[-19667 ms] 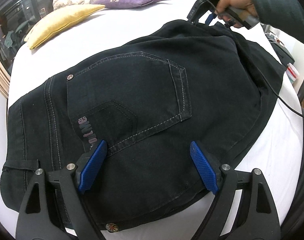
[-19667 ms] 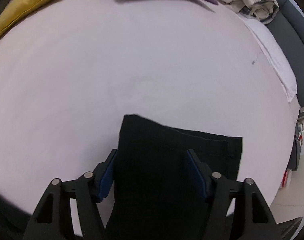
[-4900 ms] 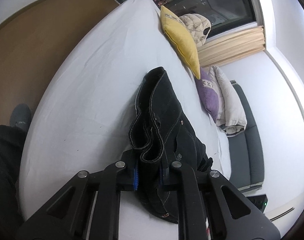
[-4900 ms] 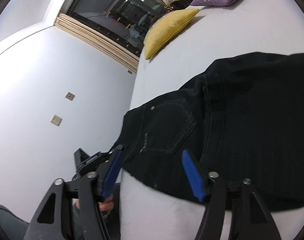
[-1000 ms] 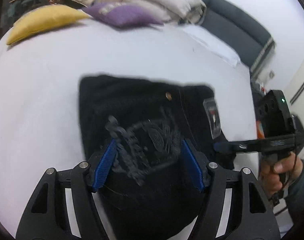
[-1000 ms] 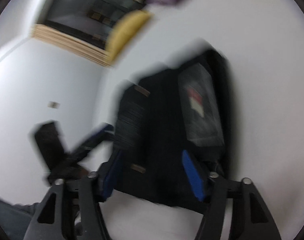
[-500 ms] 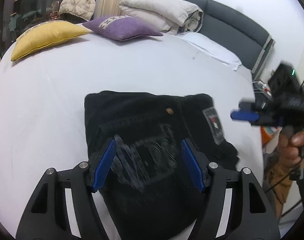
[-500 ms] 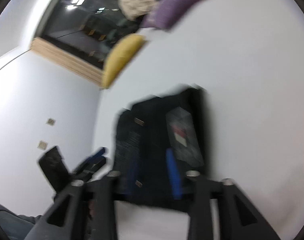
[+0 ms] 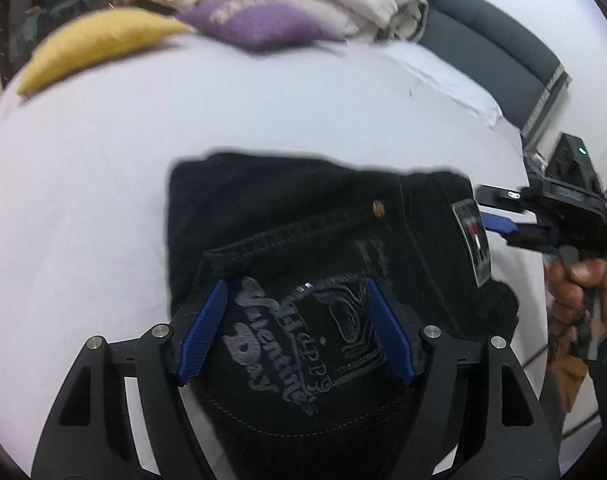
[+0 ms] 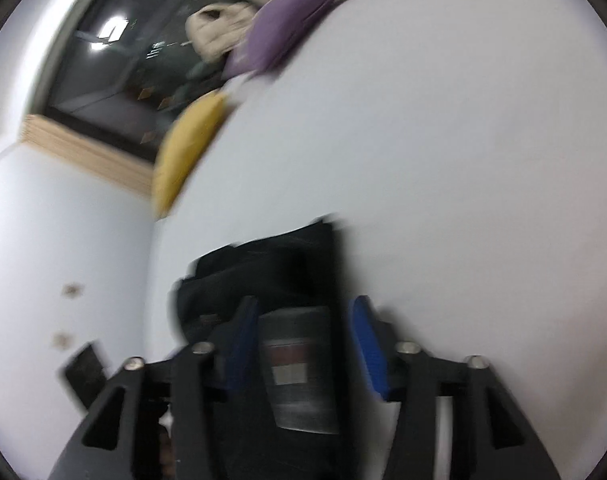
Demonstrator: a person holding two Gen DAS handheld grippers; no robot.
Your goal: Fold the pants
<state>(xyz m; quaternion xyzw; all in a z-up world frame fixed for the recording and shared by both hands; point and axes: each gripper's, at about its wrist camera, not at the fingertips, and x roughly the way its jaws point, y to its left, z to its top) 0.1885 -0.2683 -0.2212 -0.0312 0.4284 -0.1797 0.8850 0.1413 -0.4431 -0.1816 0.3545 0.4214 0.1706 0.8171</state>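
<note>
The black jeans [image 9: 303,240] lie folded into a thick bundle on the bed [image 9: 103,160]. Denim is heavy, limp and grippy; take hold at the stacked edges. The left gripper [image 9: 299,332] is opening, fingers clear; the right gripper [image 10: 303,344] stands spread, empty.

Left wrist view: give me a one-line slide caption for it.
Left gripper, jaws opening, over the folded black pants on the white bed; right gripper beside the waistband patch.
</note>
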